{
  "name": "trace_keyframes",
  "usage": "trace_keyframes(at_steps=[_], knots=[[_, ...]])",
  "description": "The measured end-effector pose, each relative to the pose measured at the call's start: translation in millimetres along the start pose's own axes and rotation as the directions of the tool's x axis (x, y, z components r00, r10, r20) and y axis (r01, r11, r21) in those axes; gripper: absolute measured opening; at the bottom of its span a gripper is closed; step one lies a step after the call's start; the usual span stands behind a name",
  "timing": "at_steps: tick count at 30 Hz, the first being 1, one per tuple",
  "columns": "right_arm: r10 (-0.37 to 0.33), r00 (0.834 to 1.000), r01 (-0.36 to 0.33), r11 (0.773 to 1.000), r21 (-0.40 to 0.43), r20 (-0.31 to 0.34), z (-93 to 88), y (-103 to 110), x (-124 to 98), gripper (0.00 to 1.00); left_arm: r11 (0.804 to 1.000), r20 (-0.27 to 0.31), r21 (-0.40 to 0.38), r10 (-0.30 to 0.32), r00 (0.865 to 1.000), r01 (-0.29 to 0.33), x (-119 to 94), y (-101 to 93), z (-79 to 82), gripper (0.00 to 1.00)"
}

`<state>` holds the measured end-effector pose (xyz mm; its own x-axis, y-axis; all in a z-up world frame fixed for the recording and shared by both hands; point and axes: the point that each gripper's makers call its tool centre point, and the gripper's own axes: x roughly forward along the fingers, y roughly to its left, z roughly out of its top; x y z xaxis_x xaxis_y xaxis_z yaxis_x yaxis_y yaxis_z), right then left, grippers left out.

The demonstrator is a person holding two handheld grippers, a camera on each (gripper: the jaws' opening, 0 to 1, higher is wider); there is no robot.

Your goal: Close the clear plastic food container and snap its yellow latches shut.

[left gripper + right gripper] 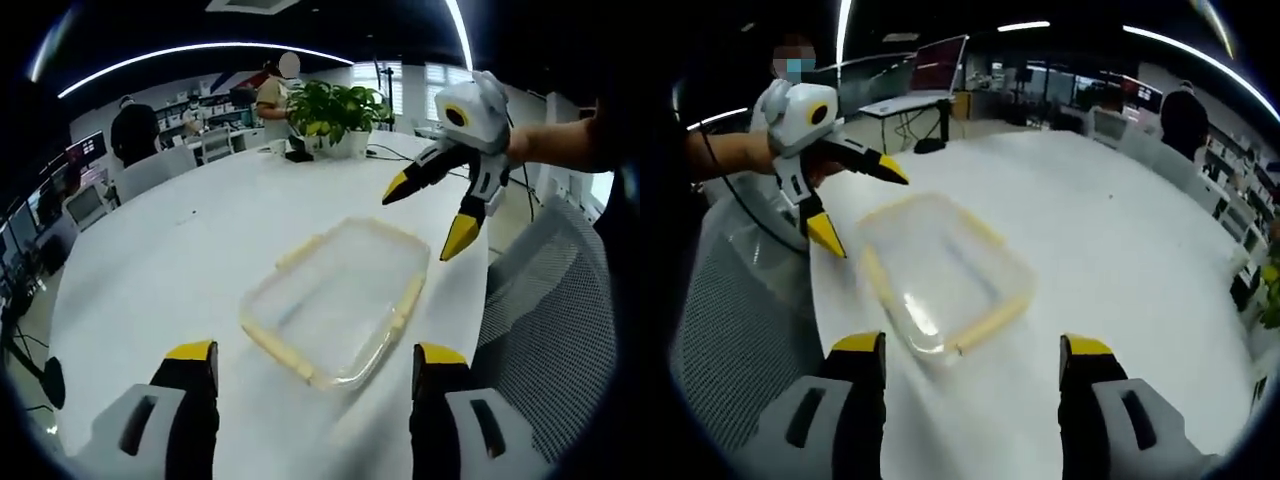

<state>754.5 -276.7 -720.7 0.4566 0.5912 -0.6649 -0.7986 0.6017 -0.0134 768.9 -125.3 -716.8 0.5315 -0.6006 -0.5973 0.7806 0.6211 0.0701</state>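
- The white counter (150,270) carries my clear plastic food container (335,300) near its edge, beside a mesh chair (545,330).
- The lid looks seated; whether its yellow latches (410,300) are snapped I cannot tell, so I judge latching remains.
- My left gripper (315,365) and right gripper (970,360) hover above it, fingers wide, holding nothing.

A large white round table (180,260) stands in an open office with a dark ceiling and curved light strips (190,50). A potted plant (335,110) sits at its far edge, a grey mesh chair (545,320) beside it, desks with monitors (85,150) beyond.
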Motion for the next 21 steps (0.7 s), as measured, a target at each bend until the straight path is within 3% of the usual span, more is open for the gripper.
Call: trace_keyframes(at_steps=[11, 21], knots=[[-0.011, 1.000, 0.011, 1.000, 0.020, 0.015, -8.3, 7.0, 13.4, 0.66, 1.000, -0.002, -0.012, 0.009, 1.000, -0.009, 9.5, -0.7, -4.3, 0.72], [-0.014, 0.999, 0.014, 1.000, 0.018, 0.038, -3.3, 8.8, 24.0, 0.59, 1.000, -0.011, -0.005, 0.001, 1.000, -0.001, 17.6, -1.2, -5.8, 0.63]])
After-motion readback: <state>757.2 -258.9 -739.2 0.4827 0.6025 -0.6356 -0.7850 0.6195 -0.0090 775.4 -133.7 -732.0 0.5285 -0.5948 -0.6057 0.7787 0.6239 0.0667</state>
